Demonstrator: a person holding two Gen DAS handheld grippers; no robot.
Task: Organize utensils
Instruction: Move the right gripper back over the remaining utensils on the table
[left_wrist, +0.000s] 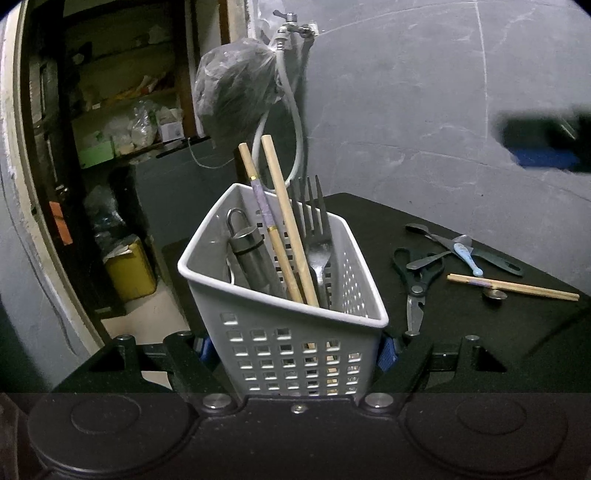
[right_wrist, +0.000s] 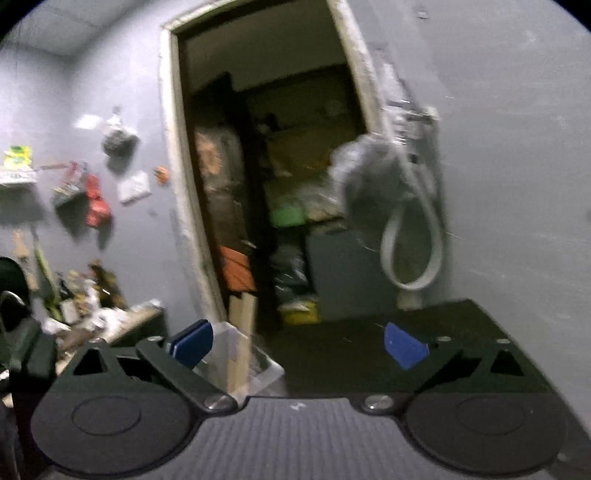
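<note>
White perforated plastic fills the left wrist view: the caddy (left_wrist: 284, 295) sits clamped between the blue pads of the left tool (left_wrist: 295, 350), one pad pressed against each side wall. The grip looks meant to steady the light basket, which would likely tip or slide when long items are dropped in. It appears tilted, with its open mouth toward the camera, though the fisheye makes the angle hard to judge.

Already standing inside are two wooden chopsticks (left_wrist: 284, 221), a black fork (left_wrist: 316, 236) and a dark cylindrical tool with a metal loop (left_wrist: 245, 251). They lean against the walls because the bin is narrower than they are long.

Still loose on the black bench (left_wrist: 480, 325), to the right of the caddy and well apart from it, lie black-handled scissors (left_wrist: 415, 284), another pair of chopsticks (left_wrist: 513, 287), a small blue-handled spoon (left_wrist: 467, 254) and some dark spoons or ladles in a loose heap. These are probably what remains to sort.

The right tool (right_wrist: 295, 345) hangs above the bench with its jaws spread wide and nothing between them. Its picture is motion-blurred. A corner of the caddy (right_wrist: 255, 365) shows low between its fingers, so it seems free to fetch the next piece.
</note>
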